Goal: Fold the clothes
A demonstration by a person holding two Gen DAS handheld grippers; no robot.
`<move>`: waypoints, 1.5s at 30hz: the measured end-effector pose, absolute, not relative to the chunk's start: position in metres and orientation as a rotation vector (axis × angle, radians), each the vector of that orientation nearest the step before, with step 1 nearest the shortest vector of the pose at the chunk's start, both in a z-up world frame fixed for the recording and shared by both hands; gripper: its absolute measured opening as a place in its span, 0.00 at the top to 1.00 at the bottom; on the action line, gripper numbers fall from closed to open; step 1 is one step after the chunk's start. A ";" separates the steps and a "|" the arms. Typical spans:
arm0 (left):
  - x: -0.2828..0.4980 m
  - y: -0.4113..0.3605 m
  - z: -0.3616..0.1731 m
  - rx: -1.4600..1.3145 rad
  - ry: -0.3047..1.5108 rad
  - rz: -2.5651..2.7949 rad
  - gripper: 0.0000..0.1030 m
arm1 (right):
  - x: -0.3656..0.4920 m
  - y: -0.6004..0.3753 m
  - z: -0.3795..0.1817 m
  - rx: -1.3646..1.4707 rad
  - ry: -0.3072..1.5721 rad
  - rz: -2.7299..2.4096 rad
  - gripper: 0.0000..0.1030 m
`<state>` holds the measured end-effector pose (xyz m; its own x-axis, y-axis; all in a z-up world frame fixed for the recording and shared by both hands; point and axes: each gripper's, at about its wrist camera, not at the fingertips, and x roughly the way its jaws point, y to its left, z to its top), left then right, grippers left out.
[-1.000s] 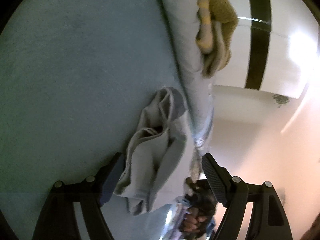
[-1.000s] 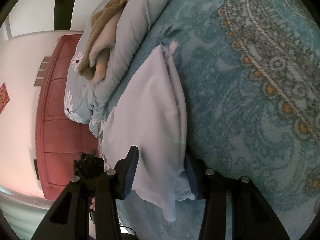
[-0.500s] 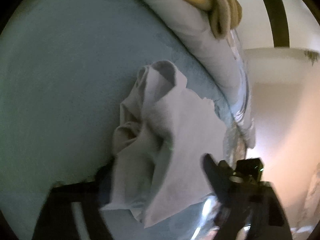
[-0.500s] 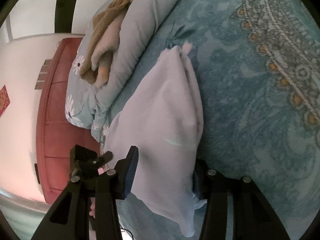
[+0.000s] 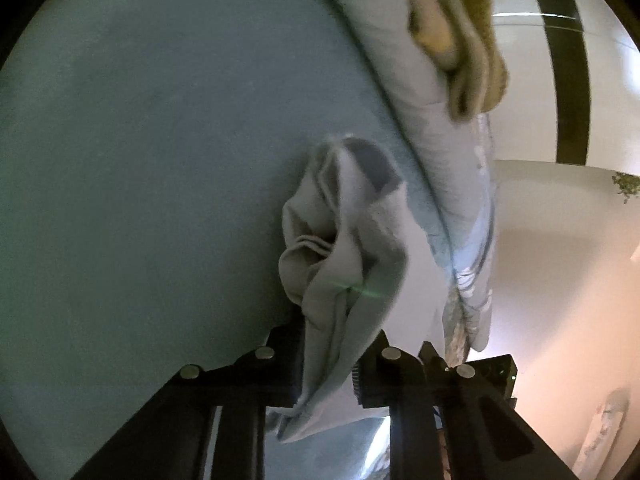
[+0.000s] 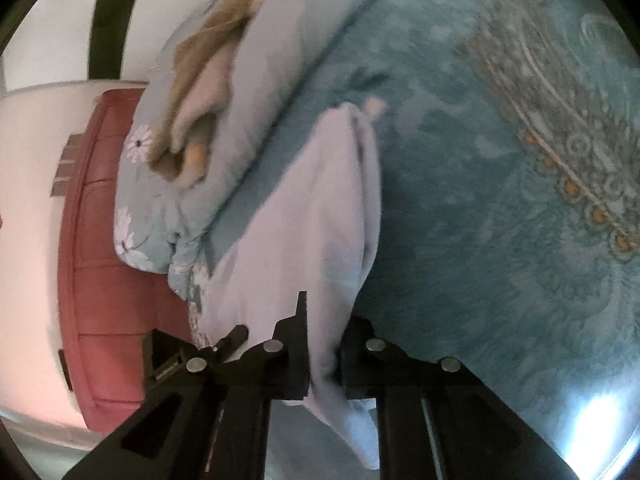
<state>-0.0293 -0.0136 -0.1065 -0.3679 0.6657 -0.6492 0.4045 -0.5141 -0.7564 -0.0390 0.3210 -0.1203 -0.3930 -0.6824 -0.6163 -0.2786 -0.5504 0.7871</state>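
I've got the cloth in both claws now. L claw: jaws closing, a bunched wad of the pale grey-blue fabric betw them, pads already pressing it, so it's pinching the cloth. R claw: jaws closing too, on a flatter edge of the same cloth, fabric squeezed betw the pads w/ a tail hanging below.

Where it is: cloth lies on the teal bedspread, just beside the long pillow, w/ a tan plush toy on top of that pillow. In the R view the red headboard is off to the left.

Key relation for the next move, as I judge it: the cloth's long axis runs straight away from both claws, roughly parallel to the pillow's edge. Near end is in my grip, far end w/ a small tag-like tip rests on the bed. Both claws hold the near edge, L claw's frame showing just left of the R one, so they're close together and neither is nearer the far end.

So prob the fold goes near-to-far: lift the near edge and carry it fwd along that axis. Risk: L side is wadded, not flat, so the fold may come out lumpy
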 end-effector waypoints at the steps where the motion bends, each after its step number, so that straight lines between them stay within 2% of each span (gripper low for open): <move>1: -0.028 -0.012 -0.101 -1.636 -1.413 1.999 0.82 | -0.038 0.319 -0.113 1.519 -1.284 -2.027 0.90; 12: 0.068 -0.074 -0.037 -1.435 -1.406 2.169 0.83 | 0.000 0.263 -0.050 1.405 -1.042 -1.971 0.91; 15: 0.092 -0.074 -0.055 -1.500 -1.435 2.164 0.83 | 0.018 0.250 -0.065 1.463 -0.956 -1.956 0.91; 20: 0.121 -0.074 -0.111 -1.677 -1.567 2.037 0.82 | 0.039 0.259 -0.117 1.648 -1.010 -1.936 0.91; 24: 0.141 -0.078 -0.133 -1.665 -1.711 1.961 0.75 | 0.050 0.279 -0.138 1.691 -1.129 -1.916 0.91; 27: 0.144 -0.084 -0.130 -1.630 -1.737 1.952 0.74 | 0.052 0.284 -0.141 1.700 -1.147 -1.914 0.91; 31: 0.135 -0.090 -0.110 -1.627 -1.620 2.066 0.64 | 0.042 0.280 -0.125 1.677 -1.063 -1.944 0.89; 33: 0.125 -0.093 -0.104 -1.619 -1.584 2.105 0.55 | 0.034 0.278 -0.117 1.665 -1.009 -1.972 0.89; 38: 0.090 -0.096 -0.100 -1.639 -1.547 2.137 0.47 | 0.010 0.277 -0.116 1.673 -0.958 -2.023 0.88; 41: 0.072 -0.093 -0.104 -1.680 -1.484 2.157 0.47 | -0.003 0.277 -0.119 1.665 -0.995 -2.036 0.79; 43: 0.068 -0.092 -0.104 -1.698 -1.447 2.181 0.49 | -0.010 0.277 -0.123 1.665 -1.040 -2.026 0.79; 44: 0.070 -0.094 -0.103 -1.695 -1.440 2.197 0.52 | -0.013 0.276 -0.124 1.670 -1.048 -2.025 0.79; 45: 0.071 -0.096 -0.101 -1.691 -1.438 2.212 0.62 | -0.015 0.275 -0.126 1.675 -1.057 -2.024 0.79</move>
